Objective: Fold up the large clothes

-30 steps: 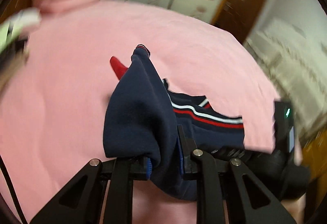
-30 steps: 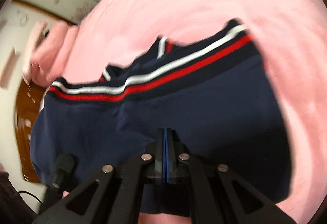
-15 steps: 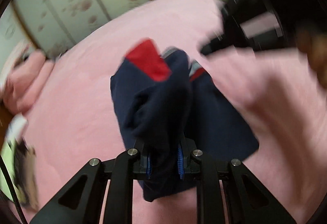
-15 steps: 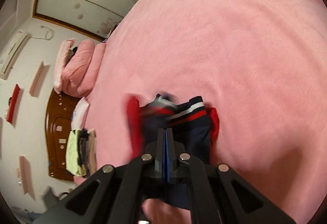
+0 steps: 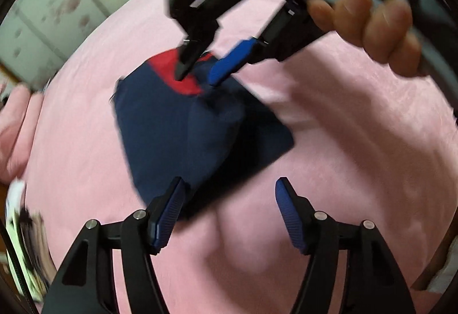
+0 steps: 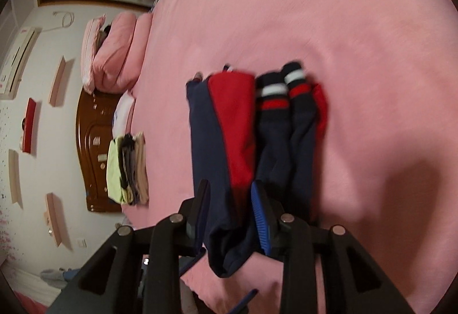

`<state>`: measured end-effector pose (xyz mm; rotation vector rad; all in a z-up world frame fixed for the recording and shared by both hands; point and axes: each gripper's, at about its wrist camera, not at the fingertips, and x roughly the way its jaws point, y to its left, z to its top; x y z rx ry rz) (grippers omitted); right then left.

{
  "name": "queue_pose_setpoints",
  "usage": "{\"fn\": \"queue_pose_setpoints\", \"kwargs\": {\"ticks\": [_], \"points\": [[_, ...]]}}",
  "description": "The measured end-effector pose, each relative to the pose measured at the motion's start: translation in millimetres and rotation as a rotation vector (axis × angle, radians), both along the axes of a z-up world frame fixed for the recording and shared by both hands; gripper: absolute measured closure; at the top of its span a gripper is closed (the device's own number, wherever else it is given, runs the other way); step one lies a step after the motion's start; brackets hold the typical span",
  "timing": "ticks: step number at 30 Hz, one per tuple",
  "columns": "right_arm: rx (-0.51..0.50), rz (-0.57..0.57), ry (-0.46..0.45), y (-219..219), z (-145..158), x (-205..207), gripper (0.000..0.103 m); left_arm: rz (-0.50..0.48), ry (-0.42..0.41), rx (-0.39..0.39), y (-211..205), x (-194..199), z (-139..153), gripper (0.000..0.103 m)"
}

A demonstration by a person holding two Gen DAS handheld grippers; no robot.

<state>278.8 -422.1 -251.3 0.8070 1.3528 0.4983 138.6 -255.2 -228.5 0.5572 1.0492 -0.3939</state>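
Note:
A folded navy garment with red panels and white stripes (image 5: 200, 125) lies on the pink bed (image 5: 357, 128). My left gripper (image 5: 229, 193) is open and empty; its left finger touches the garment's near edge. My right gripper (image 5: 197, 76) shows in the left wrist view at the garment's far end, jaws apart over the red panel. In the right wrist view the same gripper (image 6: 232, 193) has its jaws parted on either side of the garment (image 6: 229, 125), whose striped cuffs (image 6: 283, 85) lie beside the red panel.
Pink pillows (image 6: 114, 62) lie at the head of the bed by a brown wooden headboard (image 6: 91, 148). A stack of folded clothes (image 6: 128, 168) sits at the bed's edge. The person's hand (image 5: 369, 16) holds the right gripper.
Both grippers have opened and let go of the garment, which now lies folded on the bed. The left gripper has drawn back from it.

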Motion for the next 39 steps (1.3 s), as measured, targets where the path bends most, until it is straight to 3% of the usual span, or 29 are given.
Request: {"fn": "queue_pose_setpoints", "kwargs": {"ticks": [5,6,8,12,15,19,23,26,28,30,33,35,39], "points": [[-0.076,0.046,0.021,23,-10,5,0.073,0.193,-0.025,-0.033,40,-2,17,0.034],[-0.106,0.049,0.007,26,-10,5,0.08,0.249,-0.048,-0.05,52,-1,21,0.034],[-0.123,0.049,-0.047,26,-3,2,0.094,0.371,-0.062,-0.078,78,8,30,0.033],[-0.113,0.006,-0.186,14,29,-16,0.097,0.535,-0.062,-0.122,111,16,40,0.033],[-0.1,-0.033,-0.232,1,48,-30,0.097,0.601,-0.074,-0.16,131,34,48,0.033],[-0.16,-0.111,-0.144,-21,25,-38,0.097,0.63,-0.043,-0.217,137,50,49,0.033],[-0.164,-0.176,-0.027,-35,-17,-45,0.097,0.593,-0.022,-0.261,127,63,52,0.033],[-0.191,-0.234,-0.004,-30,-30,-51,0.096,0.543,0.038,-0.248,111,73,50,0.033],[-0.319,-0.238,-0.04,-18,-24,-54,0.094,0.533,0.101,-0.181,101,84,40,0.033],[-0.369,-0.266,-0.068,-7,-13,-55,0.093,0.523,0.126,-0.152,94,96,33,0.035],[-0.39,-0.29,-0.144,10,10,-53,0.09,0.513,0.135,-0.24,95,112,31,0.036],[-0.425,-0.298,-0.188,19,23,-47,0.09,0.523,0.149,-0.296,99,126,30,0.043],[-0.454,-0.321,-0.275,25,44,-29,0.09,0.559,0.177,-0.288,106,150,25,0.057]]}}
